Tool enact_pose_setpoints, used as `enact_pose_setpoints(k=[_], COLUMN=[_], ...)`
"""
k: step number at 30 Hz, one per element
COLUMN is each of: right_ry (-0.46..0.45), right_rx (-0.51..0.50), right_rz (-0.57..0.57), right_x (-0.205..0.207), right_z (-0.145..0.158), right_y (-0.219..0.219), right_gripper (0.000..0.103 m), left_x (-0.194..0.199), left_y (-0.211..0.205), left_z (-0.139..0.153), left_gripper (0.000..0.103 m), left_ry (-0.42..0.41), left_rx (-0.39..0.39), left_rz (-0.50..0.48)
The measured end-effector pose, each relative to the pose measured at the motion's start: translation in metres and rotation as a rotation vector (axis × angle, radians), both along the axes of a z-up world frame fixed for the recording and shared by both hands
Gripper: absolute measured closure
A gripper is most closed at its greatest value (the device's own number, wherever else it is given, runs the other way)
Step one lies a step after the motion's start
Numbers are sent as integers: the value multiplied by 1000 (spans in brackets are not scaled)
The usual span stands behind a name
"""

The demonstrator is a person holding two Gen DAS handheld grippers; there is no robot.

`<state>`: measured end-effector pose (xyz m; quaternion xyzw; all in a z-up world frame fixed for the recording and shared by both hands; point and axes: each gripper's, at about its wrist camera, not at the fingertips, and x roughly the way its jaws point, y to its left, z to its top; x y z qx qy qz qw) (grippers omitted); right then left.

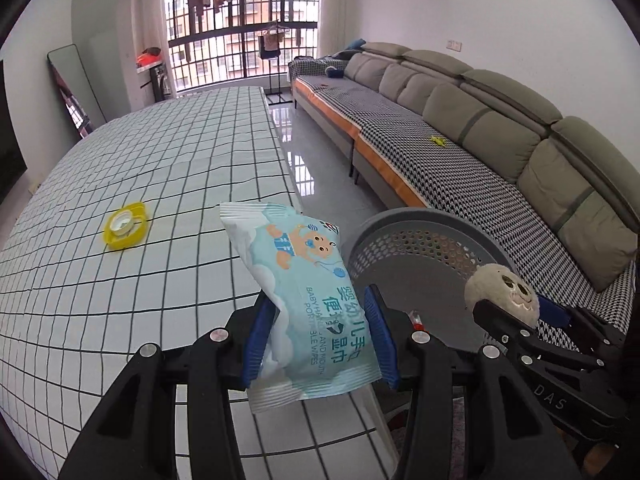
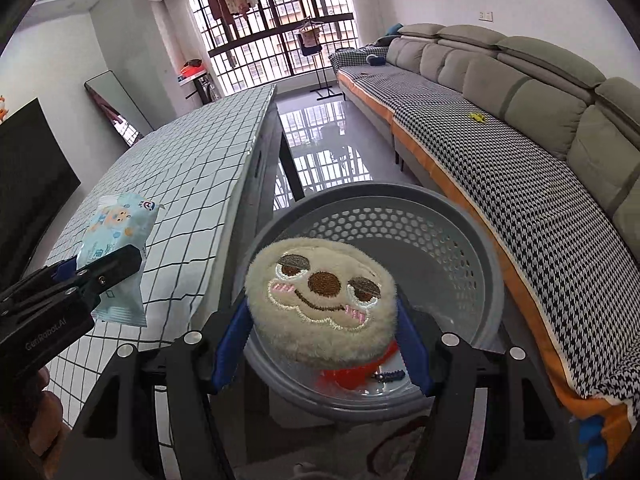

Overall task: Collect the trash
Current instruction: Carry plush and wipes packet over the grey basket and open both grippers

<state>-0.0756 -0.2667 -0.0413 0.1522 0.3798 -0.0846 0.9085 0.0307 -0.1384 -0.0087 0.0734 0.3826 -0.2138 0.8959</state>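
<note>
Along the right wall we are seeing a long grey sofa (image 1: 460,120) under a houndstooth cover, running back toward the barred window (image 1: 240,28). Beside it, across a strip of glossy floor, the tabletop (image 1: 160,160) is wearing a white cloth with a black grid. Just off the near corner of the tabletop a round grey perforated basket (image 2: 400,216) is sitting low on the floor.

We are holding the right tool (image 2: 320,344) directly over the mouth of the basket, and its blue pads are pressing on both sides of a round cream plush toy (image 2: 320,292) with an embroidered smiling face; something red is hanging under the toy. In the left wrist view the same toy is showing at the right edge, above the basket rim.

We are holding the left tool (image 1: 320,336) over the near edge of the tabletop, just left of the basket. Its blue pads are gripping a pale blue wipes packet (image 1: 296,292) printed with a cartoon baby, tilted with its top leaning left. The packet is standing clear of the cloth.

Farther left on the tabletop a small yellow lid (image 1: 126,226) with a white centre is lying flat, well apart from both tools.
</note>
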Motion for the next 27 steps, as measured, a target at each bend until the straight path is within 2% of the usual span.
enact_pose_setpoints(k=[11,18,27], right_ry=[46,58,66], right_rx=[24,31,52], right_rz=[-72,-75,-71], right_x=[4,8,22], right_z=[-28,-38,-50], right_y=[-42,-51,-61], right_gripper=[39,39,39], left_x=[3,11,21], left_y=[-53,-70,-78], left_z=[-25,-39,-50], left_gripper=[58,58,57], left_ry=[49,69,103], left_rx=[39,79,94], left_rz=[-58,-64,-62])
